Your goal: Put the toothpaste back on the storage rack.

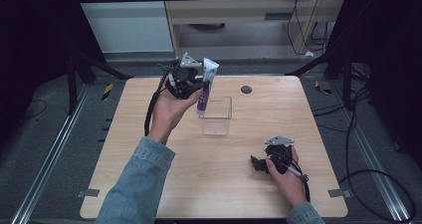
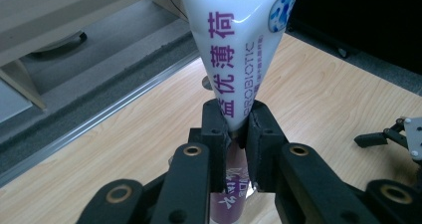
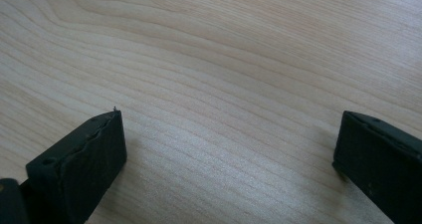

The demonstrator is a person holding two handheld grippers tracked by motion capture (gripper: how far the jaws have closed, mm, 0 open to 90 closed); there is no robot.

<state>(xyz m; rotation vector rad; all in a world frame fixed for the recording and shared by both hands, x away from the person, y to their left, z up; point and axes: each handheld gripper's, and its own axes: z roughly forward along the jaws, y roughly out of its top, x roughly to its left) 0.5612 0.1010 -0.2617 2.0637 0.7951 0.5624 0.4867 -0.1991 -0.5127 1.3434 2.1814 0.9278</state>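
**Dropping a toothpaste tube into a clear box**

Looking down from the high view, the left gripper (image 1: 191, 87) holds a white and purple toothpaste tube (image 1: 206, 87) upright, its lower end just over the rim of the clear plastic box (image 1: 217, 115) on the wooden table (image 1: 149, 149). The right gripper (image 1: 260, 163) rests low near the table's front right.

Left gripper view: jaws are clamped on the tube (image 2: 239, 50) at its narrow middle. It's probably light, soft and a bit slick, so I'd pinch there or near the stiff crimped end, gently.

Right gripper view: jaws are spread wide, nothing between them but bare table (image 3: 224, 84).
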